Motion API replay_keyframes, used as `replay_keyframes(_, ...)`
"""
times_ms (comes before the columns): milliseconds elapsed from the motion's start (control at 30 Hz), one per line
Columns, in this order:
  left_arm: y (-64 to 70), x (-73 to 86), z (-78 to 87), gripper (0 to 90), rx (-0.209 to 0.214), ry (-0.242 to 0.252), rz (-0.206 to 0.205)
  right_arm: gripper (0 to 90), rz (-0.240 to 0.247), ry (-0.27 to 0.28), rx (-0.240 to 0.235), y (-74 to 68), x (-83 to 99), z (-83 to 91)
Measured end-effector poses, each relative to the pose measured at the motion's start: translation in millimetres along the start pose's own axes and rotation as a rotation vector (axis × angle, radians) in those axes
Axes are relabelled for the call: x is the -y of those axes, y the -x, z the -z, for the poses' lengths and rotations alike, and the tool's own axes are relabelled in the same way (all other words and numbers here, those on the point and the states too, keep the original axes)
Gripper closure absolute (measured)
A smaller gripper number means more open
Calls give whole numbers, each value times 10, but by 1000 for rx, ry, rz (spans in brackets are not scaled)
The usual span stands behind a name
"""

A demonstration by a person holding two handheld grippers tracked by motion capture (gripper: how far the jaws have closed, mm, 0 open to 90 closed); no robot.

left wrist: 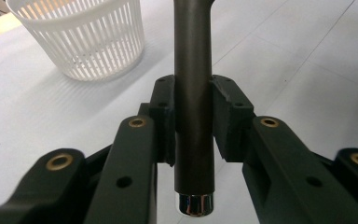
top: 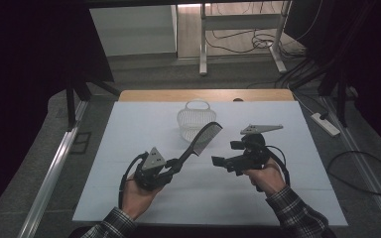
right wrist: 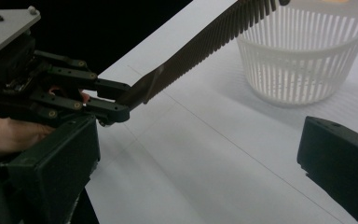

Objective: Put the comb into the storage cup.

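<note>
A dark comb (top: pixel 203 139) slants up and to the right above the white table cover. My left gripper (top: pixel 176 166) is shut on its round handle (left wrist: pixel 193 70), whose shiny end cap sticks out behind the jaws. The teeth (right wrist: pixel 214 39) reach toward a white slatted basket (top: pixel 196 121), and the comb's tip hangs just in front of its near rim. The basket (left wrist: pixel 84 37) stands upright at the far middle of the table. My right gripper (top: pixel 226 153) is held to the right of the comb, jaws wide open with nothing between them (right wrist: pixel 198 140). The right gripper view also shows the left gripper (right wrist: pixel 116 102) clamped on the comb.
A white sheet (top: pixel 278 198) covers the table, with a wooden strip (top: pixel 154 95) bare at the far edge. Black curtains hang on both sides. On the floor to the right lie a power strip (top: pixel 325 124) and loose cables (top: pixel 362 171).
</note>
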State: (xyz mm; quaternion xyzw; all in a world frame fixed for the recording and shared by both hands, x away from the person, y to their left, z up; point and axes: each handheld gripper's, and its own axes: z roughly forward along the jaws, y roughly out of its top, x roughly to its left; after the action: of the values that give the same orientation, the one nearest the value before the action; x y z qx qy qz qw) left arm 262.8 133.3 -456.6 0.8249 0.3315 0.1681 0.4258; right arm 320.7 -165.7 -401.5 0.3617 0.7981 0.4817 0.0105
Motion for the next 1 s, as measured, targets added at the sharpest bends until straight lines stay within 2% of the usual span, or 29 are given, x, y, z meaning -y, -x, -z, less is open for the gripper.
replay_keyframes(200, 38, 4, -7, 717, -5, 4, -15, 0, -50, 9, -30, 22, -66, -80)
replay_keyframes(467, 101, 7, -18, 717, -20, 4, -49, 0, -80, 3, -29, 48, -137, -191)
replay_keyframes(933, 138, 15, -9, 717, -29, 12, -70, 0, -90, -33, -17, 77, -212, -362)
replay_keyframes(1000, 142, 16, -8, 717, -32, 12, -73, 24, -95, -36, -16, 76, -219, -377)
